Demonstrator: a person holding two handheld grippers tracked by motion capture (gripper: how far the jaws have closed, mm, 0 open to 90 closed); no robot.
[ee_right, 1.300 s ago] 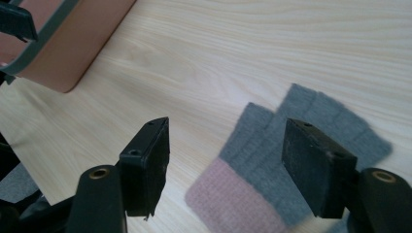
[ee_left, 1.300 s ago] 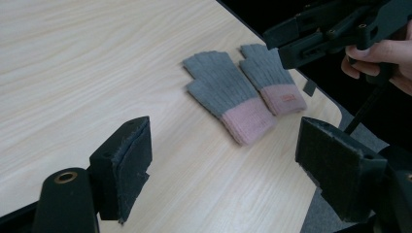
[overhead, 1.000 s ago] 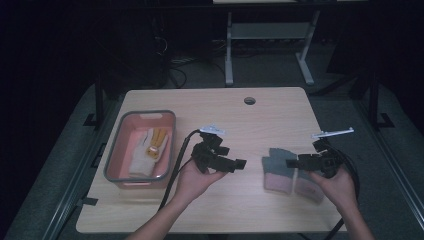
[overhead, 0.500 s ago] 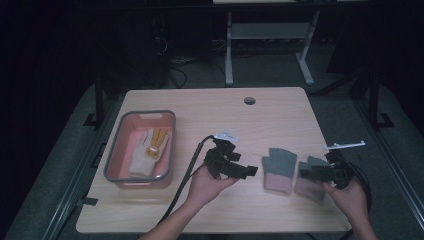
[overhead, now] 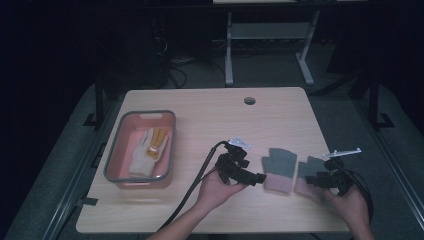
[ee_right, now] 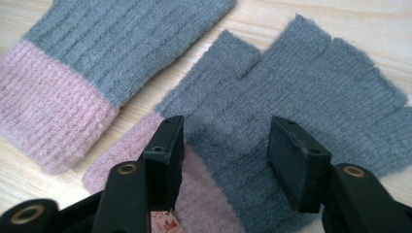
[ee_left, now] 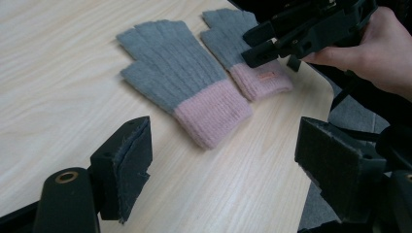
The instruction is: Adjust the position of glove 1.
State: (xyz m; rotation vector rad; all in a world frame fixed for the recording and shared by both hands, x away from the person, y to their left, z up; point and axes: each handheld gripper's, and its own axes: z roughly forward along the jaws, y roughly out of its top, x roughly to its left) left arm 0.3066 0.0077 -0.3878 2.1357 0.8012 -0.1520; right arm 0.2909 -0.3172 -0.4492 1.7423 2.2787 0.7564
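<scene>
Two grey fingerless gloves with pink cuffs lie side by side on the wooden table, near its front right. The left glove lies flat, cuff toward me. My left gripper stands open just left of that cuff, nothing between its jaws. The right glove lies under my right gripper, which is open, its jaws straddling the glove where grey meets pink. The right gripper also hovers over that glove in the left gripper view.
A pink bin with a grey rim stands at the table's left and holds a white and yellow pair of gloves. A cable hole sits near the far edge. The table's right edge is close to my right hand.
My left gripper has moved right and nearer, up to the left glove's cuff. My right gripper has shifted toward the front edge and come down over the right glove.
</scene>
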